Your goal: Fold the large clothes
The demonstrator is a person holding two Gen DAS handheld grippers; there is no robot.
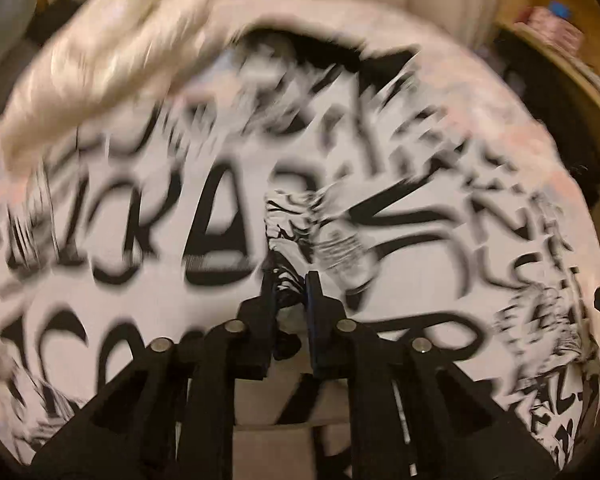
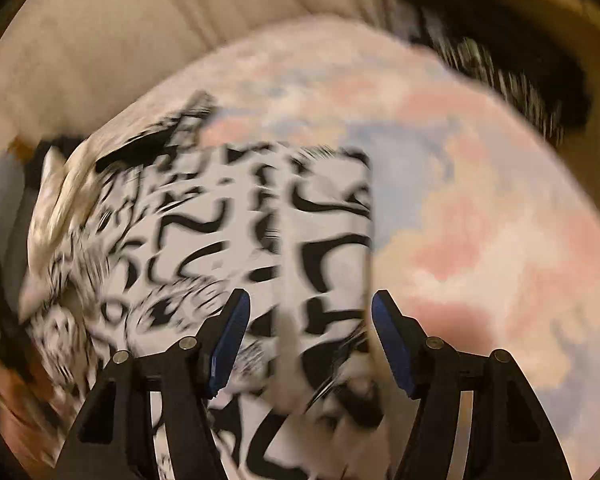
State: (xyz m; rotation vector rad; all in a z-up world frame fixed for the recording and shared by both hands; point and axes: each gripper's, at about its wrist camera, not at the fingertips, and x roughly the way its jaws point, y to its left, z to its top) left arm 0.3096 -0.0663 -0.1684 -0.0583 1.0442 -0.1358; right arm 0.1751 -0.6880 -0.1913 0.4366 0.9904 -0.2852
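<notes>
Folding looks part done: the shirt (image 2: 228, 240) shows a straight folded edge on the bed (image 2: 480, 200). Left gripper (image 1: 290, 292) pinches a bunched fold (blurred); right gripper (image 2: 310, 312) gapes empty, more folds likely remaining.

The left tool (image 1: 290, 294) sits at the lower centre of the left wrist view, pointing steeply down, its 2 blue-padded fingers (image 1: 311, 300) drawn almost together and pinching a bunched fold of black-and-white printed garment (image 1: 284, 220). The right tool (image 2: 310, 340) fills the bottom of the right wrist view, also angled downward, its 2 blue pads (image 2: 392, 348) spread wide apart, with nothing pressed between them.
</notes>
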